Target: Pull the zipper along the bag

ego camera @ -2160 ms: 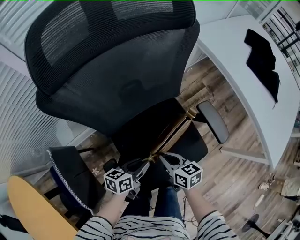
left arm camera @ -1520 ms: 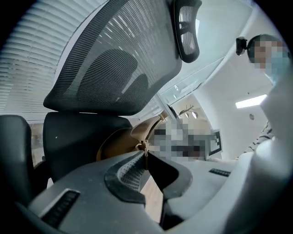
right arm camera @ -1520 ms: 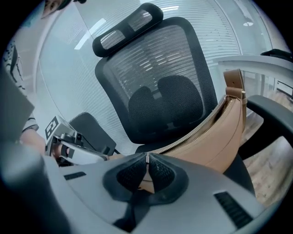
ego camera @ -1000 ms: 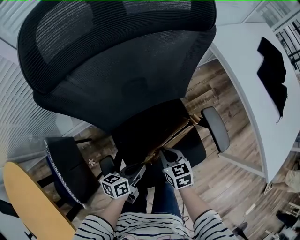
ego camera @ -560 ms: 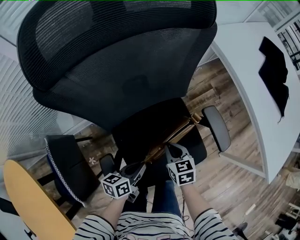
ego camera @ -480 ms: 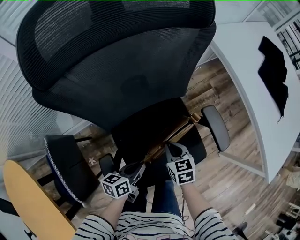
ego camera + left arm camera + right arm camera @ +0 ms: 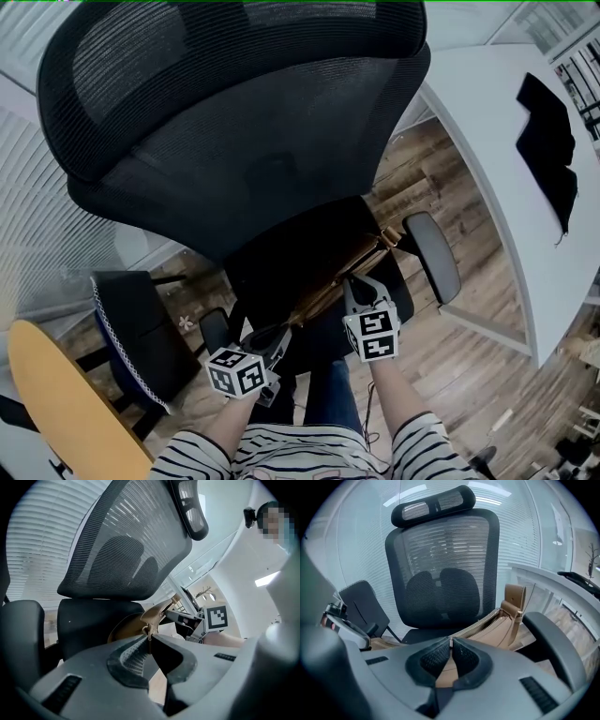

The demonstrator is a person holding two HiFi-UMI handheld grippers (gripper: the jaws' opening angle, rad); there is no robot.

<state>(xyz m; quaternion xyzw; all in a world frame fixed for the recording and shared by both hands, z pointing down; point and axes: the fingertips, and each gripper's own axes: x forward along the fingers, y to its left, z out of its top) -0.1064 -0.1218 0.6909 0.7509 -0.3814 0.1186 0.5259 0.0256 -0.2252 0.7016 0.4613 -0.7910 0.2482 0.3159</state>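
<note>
A tan bag [image 7: 364, 253] lies on the seat of a black mesh office chair [image 7: 234, 141]. Its zipper [image 7: 480, 623] runs as a line of teeth toward the strap end [image 7: 514, 603]. My left gripper [image 7: 284, 330] is shut on the bag's near end [image 7: 151, 618], holding it in place. Further along the bag, my right gripper [image 7: 350, 281] is shut on the small metal zipper pull [image 7: 450, 642]. From the left gripper view, the right gripper [image 7: 174, 616] shows beside the bag with its marker cube [image 7: 216, 617].
The chair's right armrest [image 7: 431, 255] sits just beyond the bag. A white table [image 7: 487, 159] with a black cloth [image 7: 546, 141] stands at the right. A second dark chair [image 7: 131, 337] and a yellow round tabletop [image 7: 56, 412] are at the lower left. My legs [image 7: 328, 403] are below the grippers.
My right gripper has moved to the right and away from me along the bag, with the zipper pull in it. The left gripper has stayed where it was.
</note>
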